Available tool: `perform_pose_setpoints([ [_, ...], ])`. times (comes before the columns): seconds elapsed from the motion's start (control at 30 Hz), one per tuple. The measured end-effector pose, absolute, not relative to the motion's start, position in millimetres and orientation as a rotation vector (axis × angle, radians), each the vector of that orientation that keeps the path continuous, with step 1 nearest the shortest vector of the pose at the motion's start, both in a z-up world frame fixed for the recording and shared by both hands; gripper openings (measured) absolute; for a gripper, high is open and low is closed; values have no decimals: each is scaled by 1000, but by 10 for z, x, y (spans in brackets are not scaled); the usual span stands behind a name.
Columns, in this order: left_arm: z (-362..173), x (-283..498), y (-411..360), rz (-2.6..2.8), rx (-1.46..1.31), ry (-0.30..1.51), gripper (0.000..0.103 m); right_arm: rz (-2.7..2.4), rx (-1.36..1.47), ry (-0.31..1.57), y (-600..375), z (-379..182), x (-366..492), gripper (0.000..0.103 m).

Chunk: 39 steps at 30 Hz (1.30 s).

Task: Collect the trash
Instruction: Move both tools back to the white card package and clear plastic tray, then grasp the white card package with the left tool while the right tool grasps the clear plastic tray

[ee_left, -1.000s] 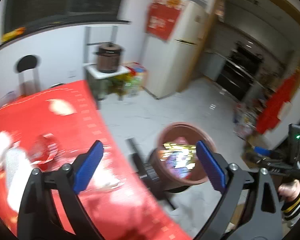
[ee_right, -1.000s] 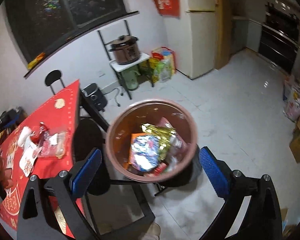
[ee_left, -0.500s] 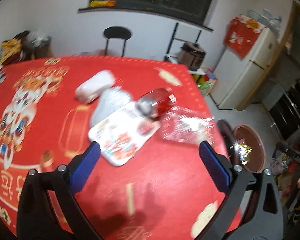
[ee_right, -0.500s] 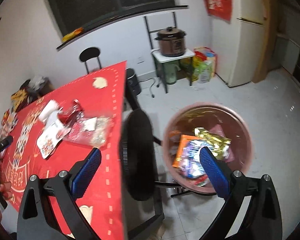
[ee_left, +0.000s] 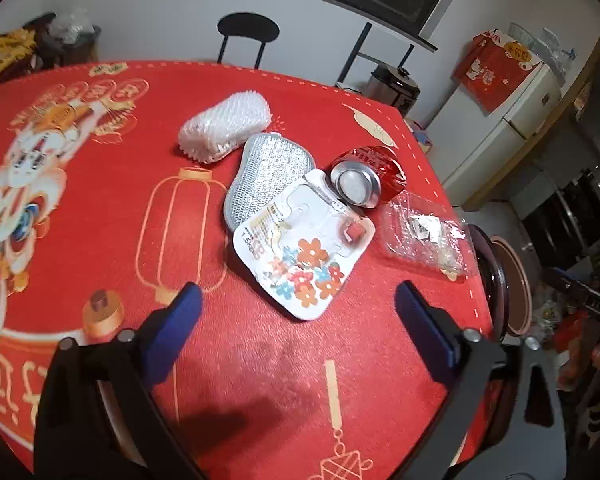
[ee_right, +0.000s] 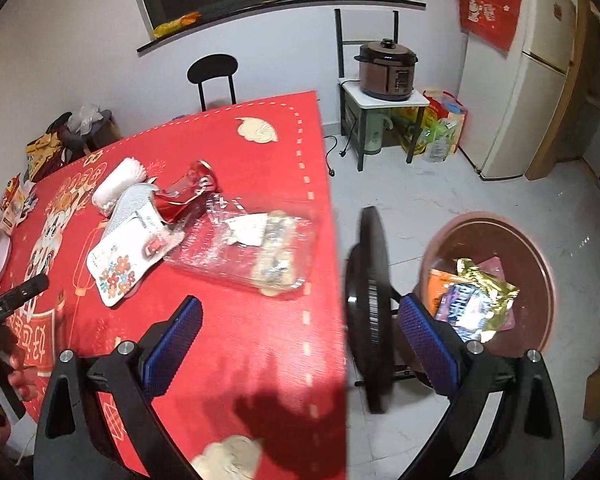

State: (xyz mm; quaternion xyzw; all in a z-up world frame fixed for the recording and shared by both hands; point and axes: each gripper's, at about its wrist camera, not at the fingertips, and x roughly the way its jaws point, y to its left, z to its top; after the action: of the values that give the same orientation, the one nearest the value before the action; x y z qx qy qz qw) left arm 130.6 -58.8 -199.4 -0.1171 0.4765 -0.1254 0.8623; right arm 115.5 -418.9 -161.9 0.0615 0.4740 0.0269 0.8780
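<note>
On the red tablecloth (ee_left: 100,208) lie a white flower-printed wrapper (ee_left: 300,248), a silver pouch (ee_left: 268,172), a crushed red can (ee_left: 364,178), a white foam net (ee_left: 224,128) and a clear plastic bag (ee_left: 424,236). My left gripper (ee_left: 296,332) is open and empty, hovering just in front of the flower wrapper. My right gripper (ee_right: 300,340) is open and empty over the table's right edge, near the clear plastic bag (ee_right: 248,248). The brown trash bin (ee_right: 540,276) stands on the floor at right, holding several wrappers (ee_right: 472,300).
A black round chair back (ee_right: 370,308) stands between the table edge and the bin. Another black chair (ee_left: 248,36) is behind the table. A rice cooker (ee_right: 388,70) on a small stand and a fridge (ee_right: 528,72) stand by the wall.
Both grippers swung left from the bin toward the table. The left one now faces the trash pile close up; the right one has the table filling its left half.
</note>
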Motion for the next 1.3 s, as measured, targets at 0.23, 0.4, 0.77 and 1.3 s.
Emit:
perform_pose_setpoints([
  [0.23,-2199,1742,-517,-365,-243,1044,61,72,114,1029,-3828,-1764,1372,97],
  [0.4,-2290,2090,-614,-452,-176,1056,47,67,105,1050,-3678,-1871,1494,97],
  [0.77,-2527,2555,-860,-566,-2,1117,46,62,63,1101,-3606,-2098,1645,97],
  [1.3,-2642,2422,-1040,-544,125,1067,51,148,-102,1149,-3361,-2377,1902,97],
])
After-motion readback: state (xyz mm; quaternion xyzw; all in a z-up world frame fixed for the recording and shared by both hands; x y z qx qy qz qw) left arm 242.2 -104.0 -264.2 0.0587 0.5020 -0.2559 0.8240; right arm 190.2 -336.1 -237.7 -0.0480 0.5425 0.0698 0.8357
